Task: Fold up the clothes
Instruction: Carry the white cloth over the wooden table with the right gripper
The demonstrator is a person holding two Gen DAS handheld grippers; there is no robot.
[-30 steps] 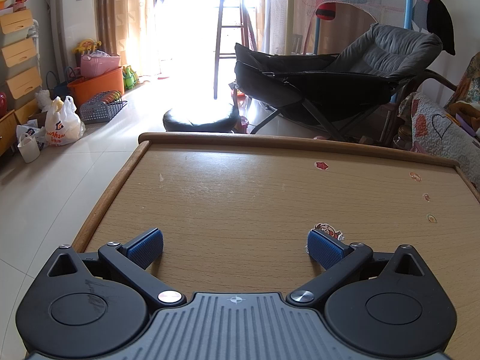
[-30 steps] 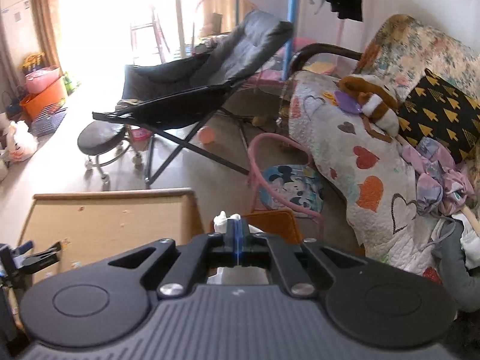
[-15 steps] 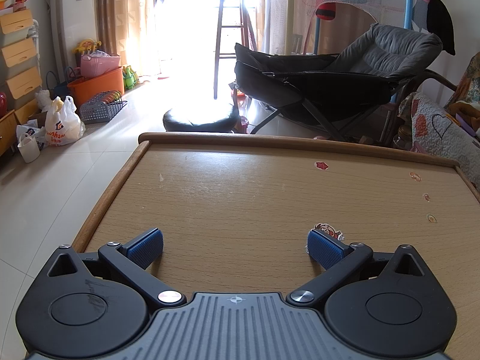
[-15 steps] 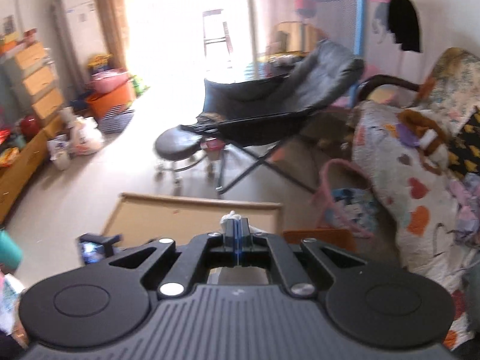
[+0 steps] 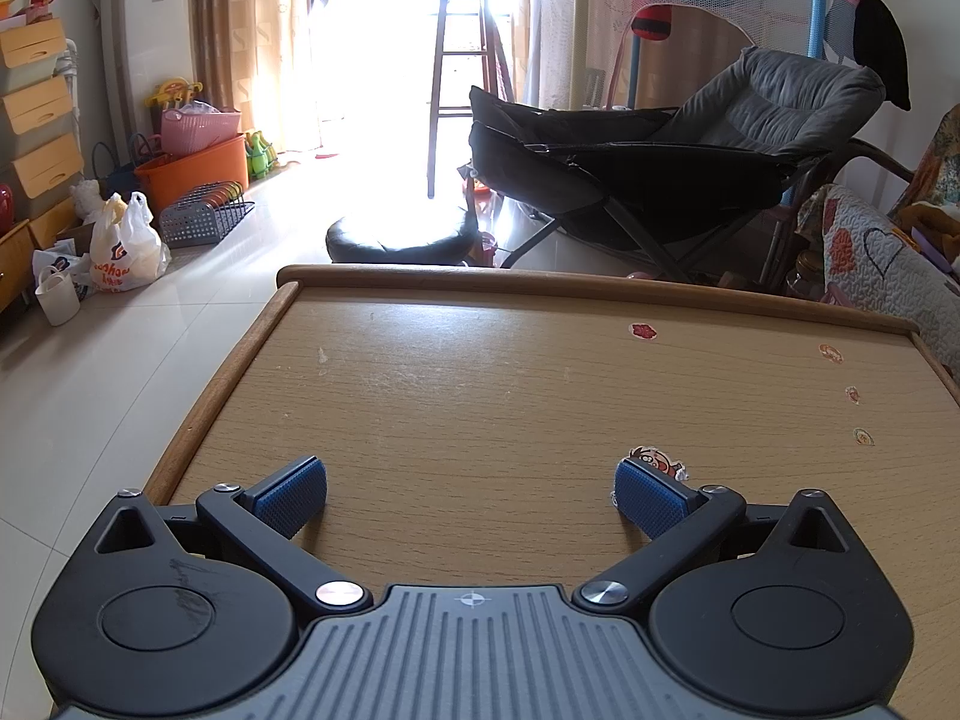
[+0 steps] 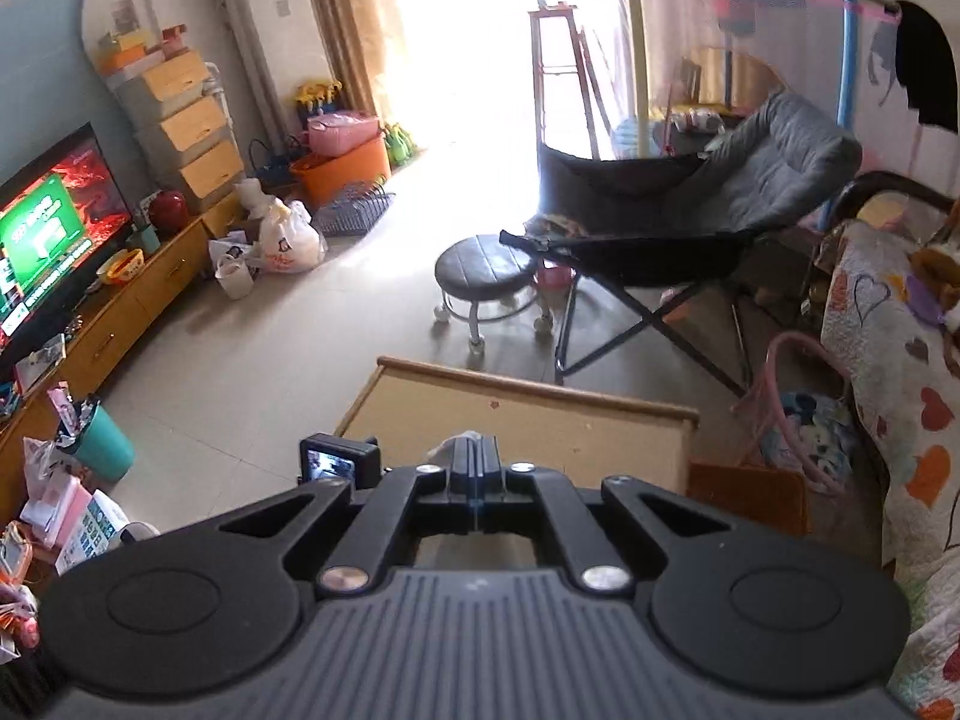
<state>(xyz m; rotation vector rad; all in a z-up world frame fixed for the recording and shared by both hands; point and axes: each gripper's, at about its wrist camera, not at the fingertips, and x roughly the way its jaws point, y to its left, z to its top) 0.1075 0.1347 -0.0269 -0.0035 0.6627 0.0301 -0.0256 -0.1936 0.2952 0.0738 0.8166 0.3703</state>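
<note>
My left gripper (image 5: pixel 471 489) rests low over the wooden table (image 5: pixel 480 372), open wide, with nothing between its blue pads (image 5: pixel 291 495). My right gripper (image 6: pixel 475 456) is held high above the near end of the same table (image 6: pixel 540 426), jaws pressed together. A small bunch of white cloth (image 6: pixel 457 441) pokes out at their tips; the rest of it hangs hidden below the gripper. The camera of the left gripper (image 6: pixel 339 462) shows just left of the right gripper. No garment lies on the tabletop in either view.
Small stickers (image 5: pixel 645 331) dot the tabletop. Beyond the table stand a round black stool (image 6: pixel 486 270) and a dark lounge chair (image 6: pixel 690 222). A quilt-covered sofa (image 6: pixel 888 360) and a pink basket (image 6: pixel 804 420) lie right. A TV unit (image 6: pixel 120 300) lines the left wall.
The right gripper has swung left and risen, from facing the sofa to looking over the table, still shut on the white cloth. The left gripper has not moved.
</note>
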